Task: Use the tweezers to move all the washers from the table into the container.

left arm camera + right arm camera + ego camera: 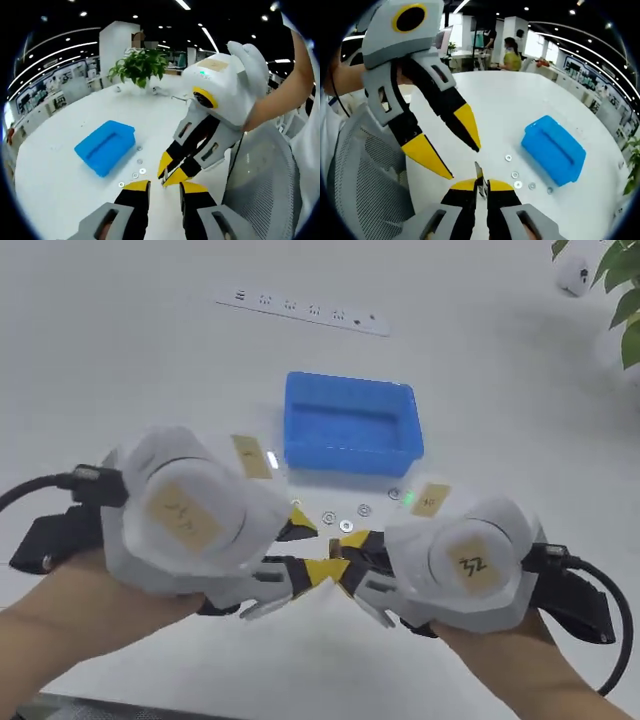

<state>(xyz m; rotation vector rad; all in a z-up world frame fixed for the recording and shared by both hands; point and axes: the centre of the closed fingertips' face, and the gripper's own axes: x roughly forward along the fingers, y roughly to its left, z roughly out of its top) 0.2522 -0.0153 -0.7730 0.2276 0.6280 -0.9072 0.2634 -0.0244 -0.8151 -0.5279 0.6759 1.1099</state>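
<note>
Holding: the right claw [481,186] is pinching all but closed on the tweezers [478,173], a thin grey metal strip poking up between its yellow tips.
Left claw: the left claw [456,150] is standing spread wide and carrying nothing, its tips hanging just beside the tweezers' end.
Washers: five washers [515,175], as far as I can count, are lying flat in a loose scatter on the worktop [530,110], near one long wall of the container [350,455].
Container: it is sitting upright and open, a shallow rectangular tub of blue plastic with a rolled rim. In the head view its floor is showing bare.
Worktop: it is looking white, smooth and matte.
Handling, washers (judgement): they are probably going to behave as light, stiff, slick metal rings lying flush with the surface. Slipping one tine through the hole and nipping across the band is looking safest.
Handling, tweezers (judgement): being narrow and springy, they are likely to twist in the grip. Squeezing them mid-body should be closing the tips evenly.
</note>
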